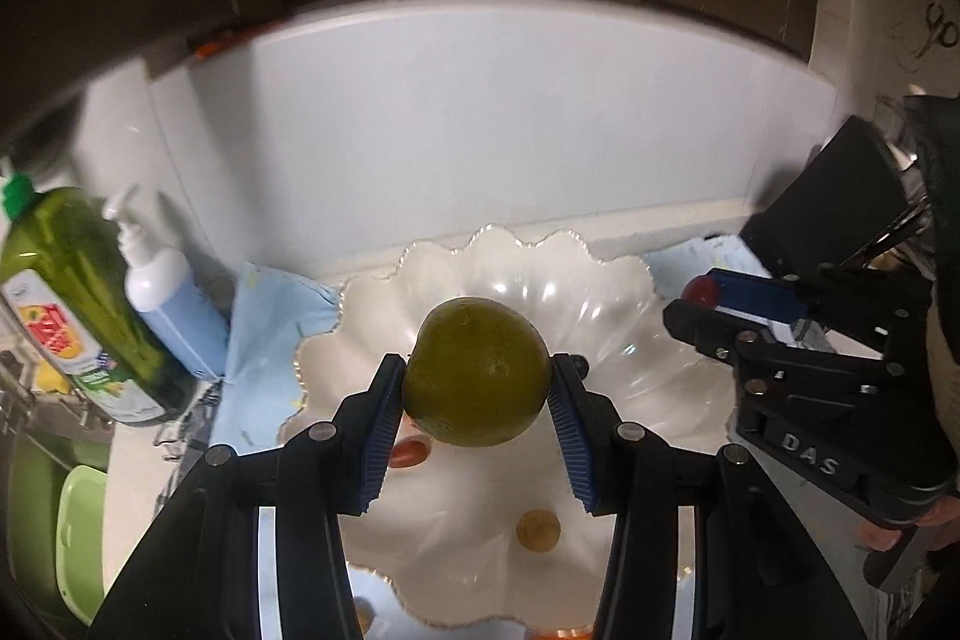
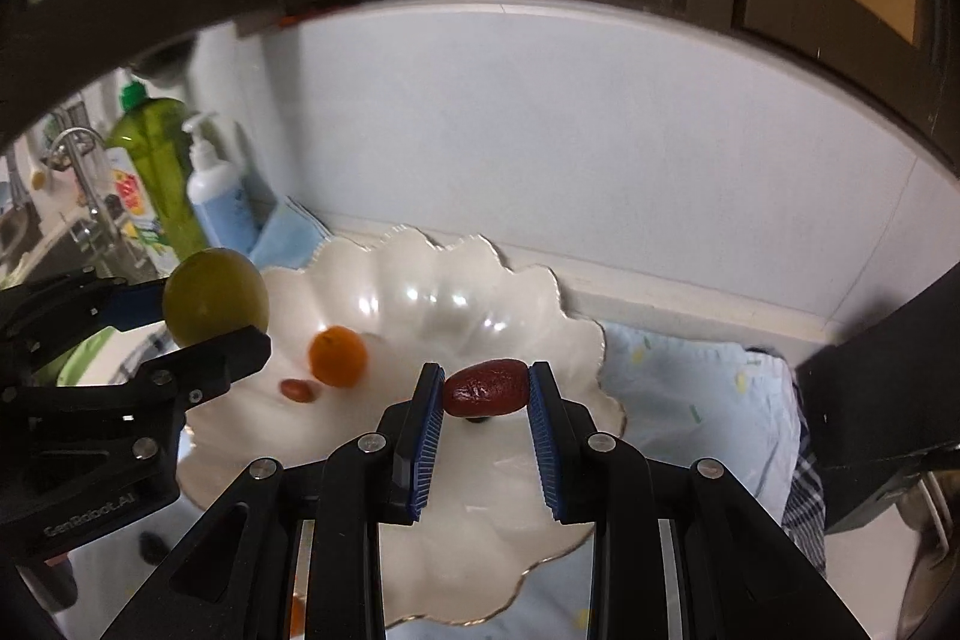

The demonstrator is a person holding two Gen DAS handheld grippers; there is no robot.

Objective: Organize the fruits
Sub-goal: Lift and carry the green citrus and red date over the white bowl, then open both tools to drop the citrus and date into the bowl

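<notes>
My left gripper (image 1: 477, 382) is shut on a round green fruit (image 1: 477, 370), held over a white scalloped bowl (image 1: 606, 280). In the right wrist view that same green fruit (image 2: 215, 297) hangs at the left over the bowl (image 2: 564, 334). My right gripper (image 2: 486, 391) is shut on a wrinkled red date (image 2: 485, 388) above the bowl's near side. Inside the bowl lie an orange (image 2: 337, 356) and a small red fruit (image 2: 299, 390). The left wrist view shows a small red fruit (image 1: 409, 453) and a small tan fruit (image 1: 539, 531) in the bowl, plus the right gripper (image 1: 708, 295) with the date at its tips.
A green dish-soap bottle (image 1: 78, 304) and a white-and-blue pump bottle (image 1: 168, 304) stand left of the bowl, by a sink and tap (image 2: 78, 160). A light blue cloth (image 2: 708, 400) lies under the bowl. The white wall rises just behind; dark cabinets hang above. A green basin (image 1: 81, 538) sits lower left.
</notes>
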